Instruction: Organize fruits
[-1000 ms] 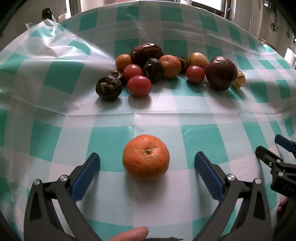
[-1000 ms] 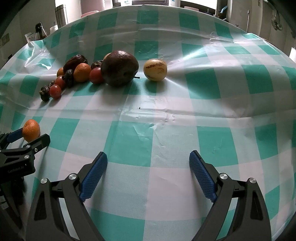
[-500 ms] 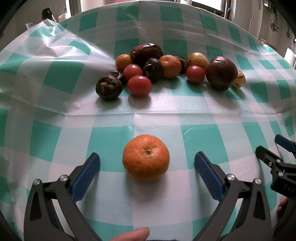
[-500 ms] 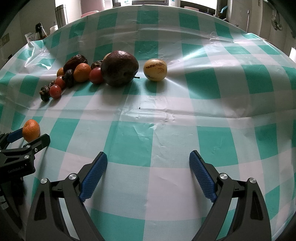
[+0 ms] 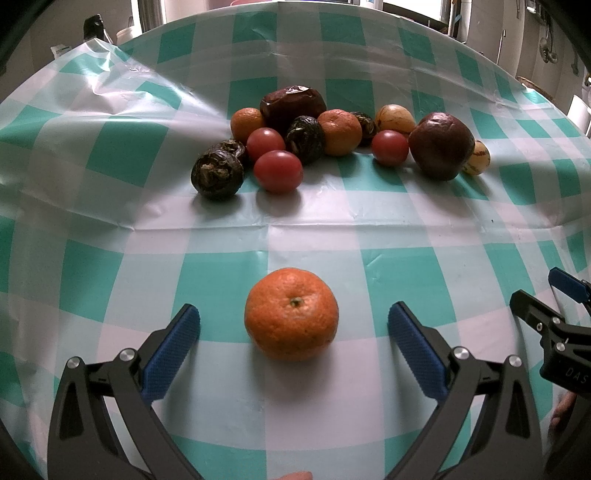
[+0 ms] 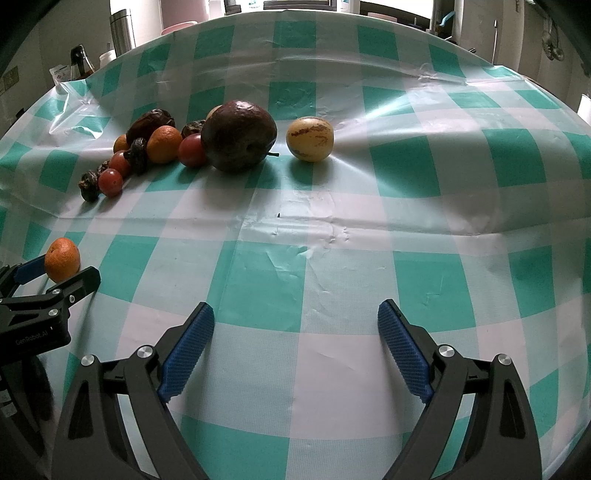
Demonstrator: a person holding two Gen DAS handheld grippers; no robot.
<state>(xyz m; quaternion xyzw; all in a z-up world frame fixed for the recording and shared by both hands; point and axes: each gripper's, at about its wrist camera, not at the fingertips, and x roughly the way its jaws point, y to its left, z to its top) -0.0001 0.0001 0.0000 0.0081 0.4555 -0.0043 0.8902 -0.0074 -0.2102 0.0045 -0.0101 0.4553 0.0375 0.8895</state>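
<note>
An orange tangerine [image 5: 291,313] rests alone on the checked cloth, between the wide-apart blue pads of my left gripper [image 5: 294,325], which is open and not touching it. The same tangerine [image 6: 62,259] shows at the left of the right wrist view, beside the left gripper [image 6: 55,275]. Farther back lies a heap of fruit: tomatoes [image 5: 277,171], two more tangerines [image 5: 340,126], dark wrinkled fruits [image 5: 217,175], a large dark purple fruit [image 5: 441,145] and a yellow striped one [image 6: 309,139]. My right gripper [image 6: 295,330] stands open over bare cloth.
The teal and white checked tablecloth [image 6: 332,266] covers the whole table, with creases across the middle. A steel flask [image 6: 121,30], a bottle [image 6: 80,62] and packets stand beyond the far left edge. A fingertip [image 5: 291,475] shows at the bottom edge.
</note>
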